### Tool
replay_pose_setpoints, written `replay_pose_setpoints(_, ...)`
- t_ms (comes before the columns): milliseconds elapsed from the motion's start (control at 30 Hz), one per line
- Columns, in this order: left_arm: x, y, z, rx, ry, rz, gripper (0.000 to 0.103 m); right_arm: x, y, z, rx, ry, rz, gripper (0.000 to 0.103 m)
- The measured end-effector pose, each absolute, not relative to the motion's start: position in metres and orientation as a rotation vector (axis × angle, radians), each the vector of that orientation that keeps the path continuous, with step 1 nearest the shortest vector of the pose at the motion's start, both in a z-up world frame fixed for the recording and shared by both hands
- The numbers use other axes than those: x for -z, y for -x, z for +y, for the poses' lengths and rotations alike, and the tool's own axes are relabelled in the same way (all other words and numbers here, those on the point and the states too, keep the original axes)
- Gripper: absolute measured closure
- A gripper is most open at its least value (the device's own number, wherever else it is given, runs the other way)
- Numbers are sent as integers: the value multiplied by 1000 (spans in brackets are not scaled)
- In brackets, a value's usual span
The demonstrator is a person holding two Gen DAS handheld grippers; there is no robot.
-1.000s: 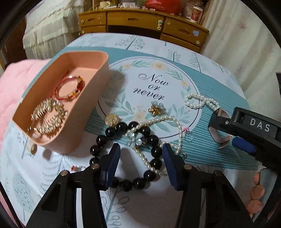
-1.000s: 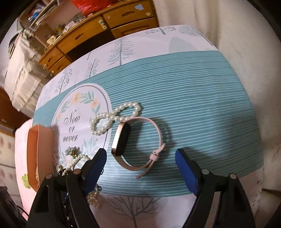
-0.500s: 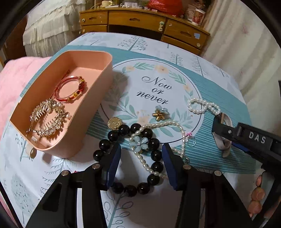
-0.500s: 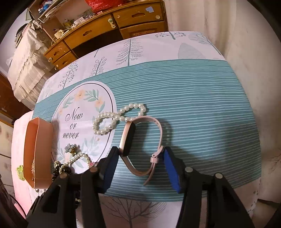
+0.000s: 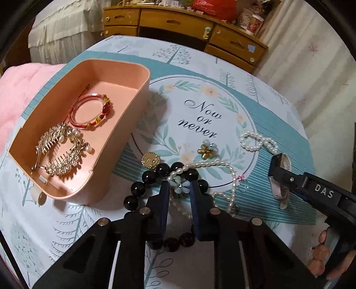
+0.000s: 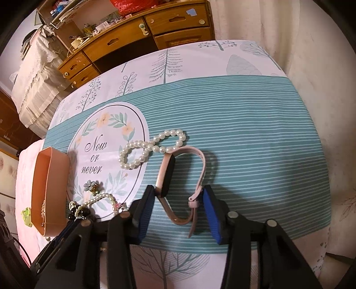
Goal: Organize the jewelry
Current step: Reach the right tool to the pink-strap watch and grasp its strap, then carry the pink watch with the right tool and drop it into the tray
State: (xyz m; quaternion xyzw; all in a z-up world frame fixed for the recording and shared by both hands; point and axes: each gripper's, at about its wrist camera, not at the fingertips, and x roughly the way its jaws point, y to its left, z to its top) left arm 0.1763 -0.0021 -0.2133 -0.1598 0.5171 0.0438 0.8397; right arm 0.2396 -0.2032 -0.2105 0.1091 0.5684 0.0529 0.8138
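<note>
My left gripper (image 5: 179,184) points down at a tangle on the tablecloth. Its jaws are closing, and its blue pads (image 5: 163,195) pinch a pale blue flower ornament (image 5: 179,185) on a pearl strand (image 5: 213,164). The strand lies across a black bead bracelet (image 5: 142,184). My right gripper (image 6: 179,193) is closing too, with a pink watch (image 6: 166,175) between its jaws: one pad touches the case, the other the strap buckle. A peach box (image 5: 124,124) on the left holds a red cord bracelet (image 5: 89,111) and a gold comb (image 5: 60,151).
Loose on the cloth are a pearl bracelet (image 6: 142,149), a gold flower piece (image 5: 207,150), a round gold piece (image 5: 150,159) and a small ring (image 5: 243,184). A pink cloth (image 5: 17,89) lies left of the box. A wooden dresser (image 5: 178,20) stands beyond the table.
Both pairs of jaws have narrowed. The left ones closed in on the flower ornament, the right ones came in against the pink watch. Neither hand has shifted much.
</note>
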Motion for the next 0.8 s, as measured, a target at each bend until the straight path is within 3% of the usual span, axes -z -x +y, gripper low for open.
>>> replay_pose_setpoints(67, 210, -174, -3, -81, 327, 1083, 92, 210, -239, -202, -120, -233, 1213, 70)
replay_pose_setpoints(433, 204, -167, 4, -43, 336, 1075, 92, 208, -230, -207, -96, -242, 1220, 75)
replay_pose_setpoints(800, 165, -149, -1, 145, 311, 993, 92, 192, -220, -208, -97, -251, 1175, 78)
